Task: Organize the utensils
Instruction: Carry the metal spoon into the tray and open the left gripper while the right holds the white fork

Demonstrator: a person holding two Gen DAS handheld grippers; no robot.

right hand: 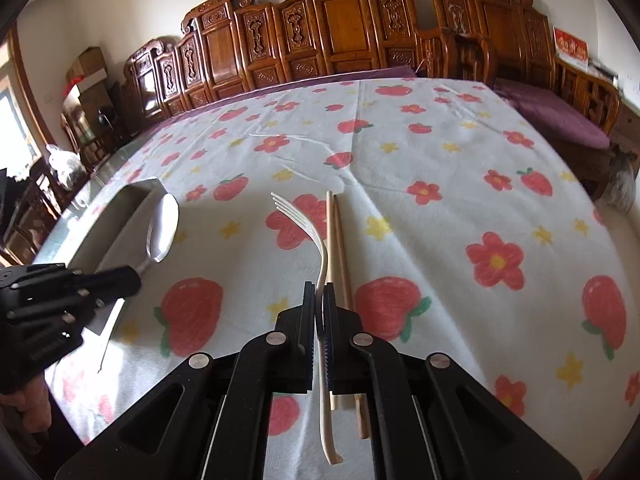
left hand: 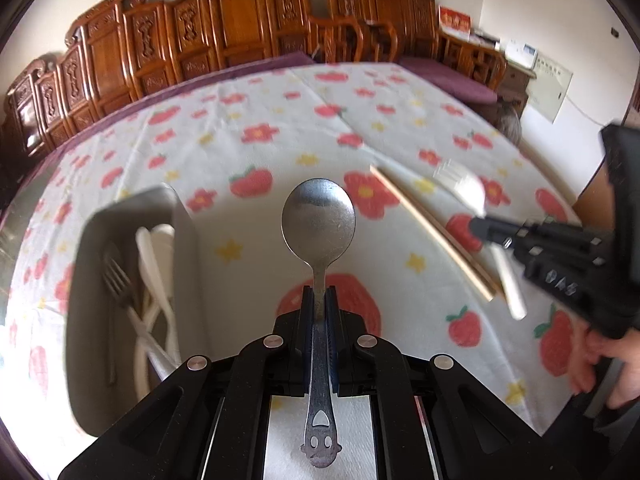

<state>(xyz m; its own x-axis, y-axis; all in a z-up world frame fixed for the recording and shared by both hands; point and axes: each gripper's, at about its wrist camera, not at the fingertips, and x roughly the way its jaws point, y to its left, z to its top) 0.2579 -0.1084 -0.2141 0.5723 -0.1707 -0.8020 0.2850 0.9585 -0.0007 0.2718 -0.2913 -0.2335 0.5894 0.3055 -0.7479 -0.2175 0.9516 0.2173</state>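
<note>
Floral-and-strawberry tablecloth [right hand: 440, 208] fills mid-frame. Carved wooden bench backs [right hand: 344, 28] along top. Purple cushion [right hand: 556, 116] upper right.

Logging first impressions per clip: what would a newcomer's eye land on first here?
The metal spoon stands up dead centre, clamped in the left gripper above the flowered tablecloth. The right gripper pinches a white plastic fork beside two chopsticks. Left of the spoon sits a grey tray already holding cutlery.
</note>
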